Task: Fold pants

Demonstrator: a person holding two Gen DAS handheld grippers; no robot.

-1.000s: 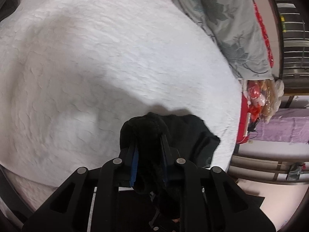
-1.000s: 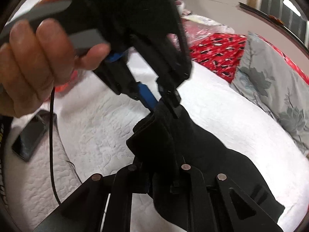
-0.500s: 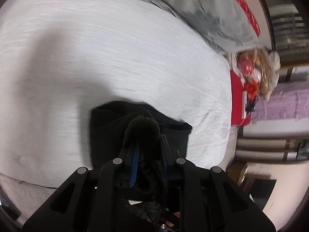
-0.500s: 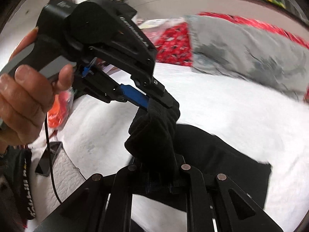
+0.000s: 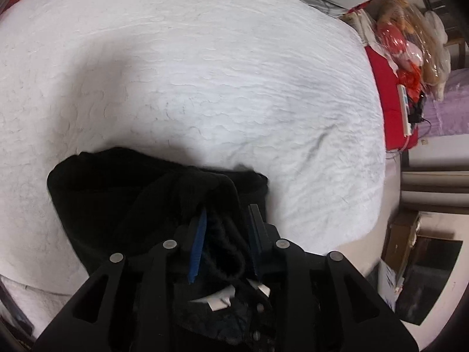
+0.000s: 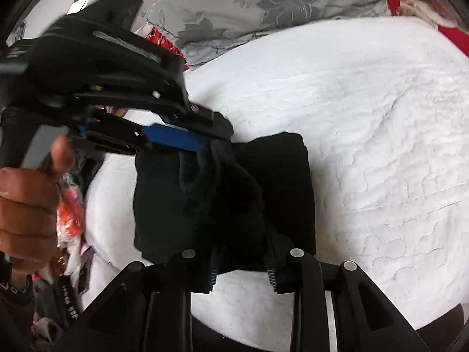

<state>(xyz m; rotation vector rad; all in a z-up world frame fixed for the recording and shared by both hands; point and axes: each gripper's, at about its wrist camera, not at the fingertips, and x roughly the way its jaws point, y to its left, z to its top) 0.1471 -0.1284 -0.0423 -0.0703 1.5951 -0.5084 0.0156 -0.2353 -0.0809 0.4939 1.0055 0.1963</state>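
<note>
1. Pants (image 6: 281,182), black, lie partly folded on the near side of a white quilted bed (image 5: 234,73), one end raised off the lower layer.
2. Left gripper (image 5: 225,228) and right gripper (image 6: 241,261) each clench that raised end, apparently to lay it flat and square.
3. Floral pillow (image 6: 263,8) rests at the far edge.

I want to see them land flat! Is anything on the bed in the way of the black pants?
Nothing visible: the black pants are already touching the white quilt, which looks bare around them.
</note>
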